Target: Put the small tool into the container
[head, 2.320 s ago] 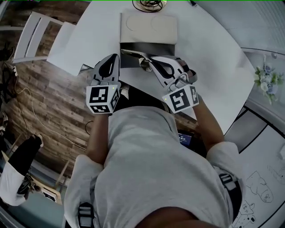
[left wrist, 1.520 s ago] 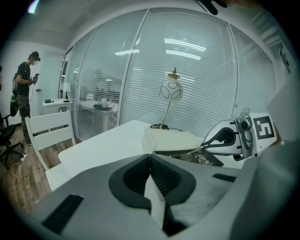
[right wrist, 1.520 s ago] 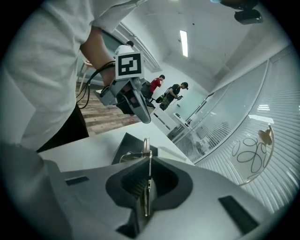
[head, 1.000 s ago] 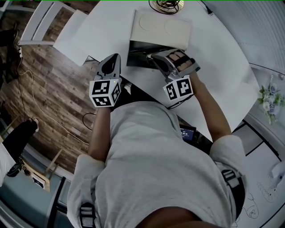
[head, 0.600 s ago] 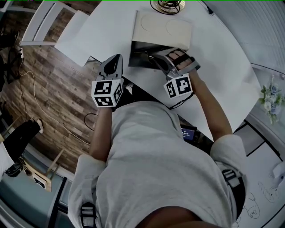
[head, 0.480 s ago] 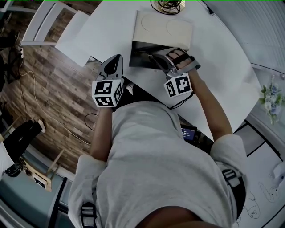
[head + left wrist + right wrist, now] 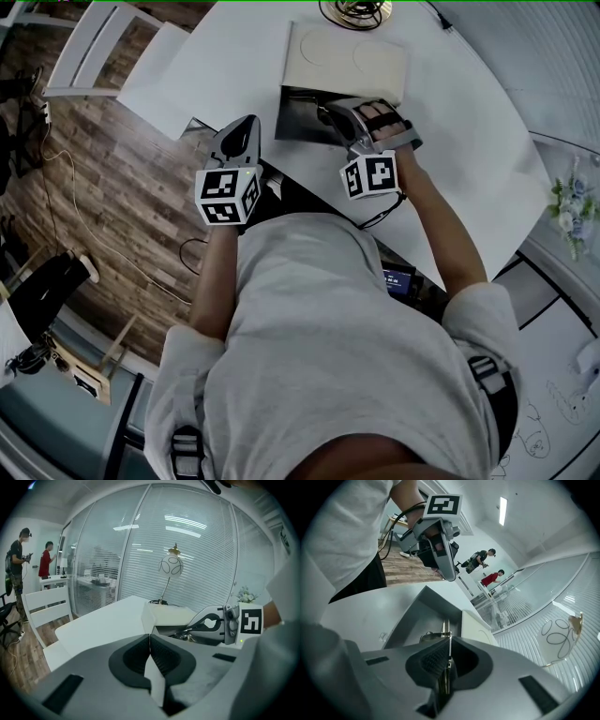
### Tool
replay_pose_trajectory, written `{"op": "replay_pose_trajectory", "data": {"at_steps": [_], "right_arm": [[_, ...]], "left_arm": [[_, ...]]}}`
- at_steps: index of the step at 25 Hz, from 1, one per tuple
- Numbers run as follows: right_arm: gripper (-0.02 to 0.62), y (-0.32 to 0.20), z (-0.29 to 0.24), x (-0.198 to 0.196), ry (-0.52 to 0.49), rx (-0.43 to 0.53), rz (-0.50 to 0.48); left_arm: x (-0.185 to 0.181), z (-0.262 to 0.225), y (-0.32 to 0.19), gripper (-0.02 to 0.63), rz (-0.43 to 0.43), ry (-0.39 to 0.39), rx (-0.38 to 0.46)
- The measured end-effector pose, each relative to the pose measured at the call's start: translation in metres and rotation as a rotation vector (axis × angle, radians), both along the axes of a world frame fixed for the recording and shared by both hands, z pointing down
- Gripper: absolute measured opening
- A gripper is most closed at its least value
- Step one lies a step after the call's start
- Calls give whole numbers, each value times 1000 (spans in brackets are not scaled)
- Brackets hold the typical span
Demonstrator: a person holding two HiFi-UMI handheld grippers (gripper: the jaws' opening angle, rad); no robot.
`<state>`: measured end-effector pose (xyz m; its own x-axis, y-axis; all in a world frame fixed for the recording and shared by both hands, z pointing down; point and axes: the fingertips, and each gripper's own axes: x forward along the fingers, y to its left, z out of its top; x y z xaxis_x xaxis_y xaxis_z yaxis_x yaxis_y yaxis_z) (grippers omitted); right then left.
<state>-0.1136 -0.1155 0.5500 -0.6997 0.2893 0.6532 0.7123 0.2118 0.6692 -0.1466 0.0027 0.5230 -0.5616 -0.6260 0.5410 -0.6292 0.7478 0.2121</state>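
Placement step: our right tool [image 7: 449, 644] pinches the metal part [image 7: 446, 627] over the container [image 7: 410, 620]. Next, we lower and release. Left tool [image 7: 150, 639] is pressed together, empty.

Left gripper [image 7: 150, 644]: fingers [image 7: 133, 658] closed together. Beyond: white table [image 7: 103, 625], container [image 7: 166, 616], right gripper [image 7: 190, 631] holding small tool [image 7: 182, 633], globe lamp [image 7: 169, 566], white chair [image 7: 44, 611], two people [image 7: 21, 559] far left.

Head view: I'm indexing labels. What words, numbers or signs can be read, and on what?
No readable words or numbers anywhere.
Marker cubes on left gripper and right gripper: black square patterns only.
Small screen by the person's waist: too small to read.
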Motion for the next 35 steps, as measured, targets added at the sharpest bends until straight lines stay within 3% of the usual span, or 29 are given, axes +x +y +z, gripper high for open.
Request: {"op": "replay_pose_trajectory", "data": {"at_steps": [13,25,35], "right_arm": [[31,-5,4,-7,28,-30,216],[32,-4,7,-11,21,-4,241],[34,4,18,1,147,-8,214]], "left_arm": [[3,6,1,25,13,14,-1],[6,11,-1,25,28,34,9],[11,11,-12,25,55,41,24]]}}
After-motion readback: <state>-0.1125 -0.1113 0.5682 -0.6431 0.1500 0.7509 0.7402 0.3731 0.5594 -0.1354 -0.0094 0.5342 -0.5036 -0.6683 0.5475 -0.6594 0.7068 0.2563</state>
